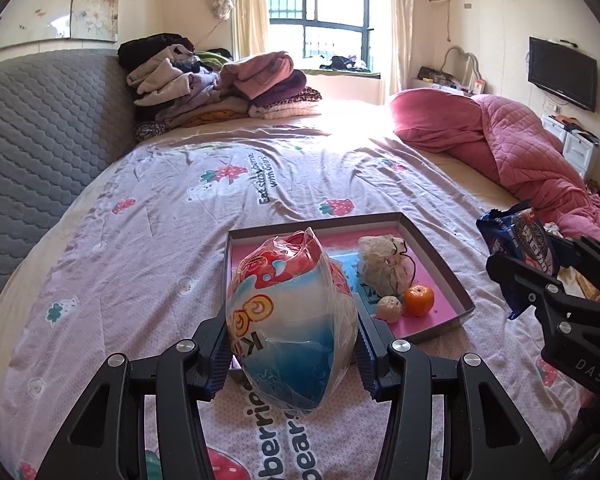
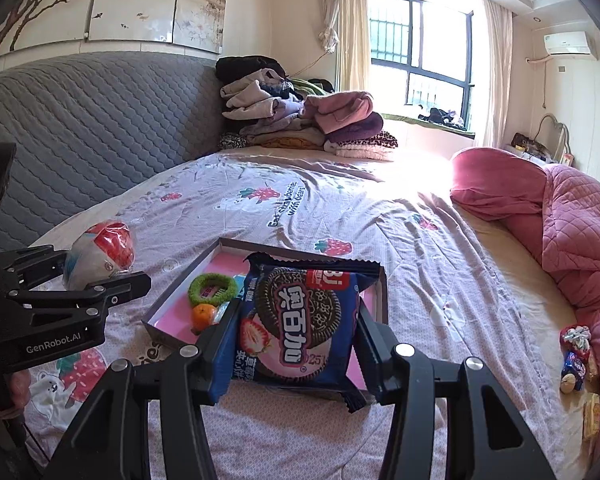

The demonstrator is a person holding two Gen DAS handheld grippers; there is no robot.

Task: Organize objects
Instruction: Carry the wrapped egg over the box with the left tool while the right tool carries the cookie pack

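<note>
Bedding printed with strawberries and bears covered the bed, and a shallow grey cardboard tray with a pink floor served as the collection point. Already inside the tray lay a small orange fruit, a pale knotted bag, a small pale ball and a green ring toy. The left gripper was clamped on a clear-wrapped red, white and blue snack pack, held just short of the tray's near edge. The right gripper was clamped on a dark blue cookie packet above the tray. Neither pack had been deposited. Several small wrapped items lay well to the right of the tray, apparently still uncollected.
</note>
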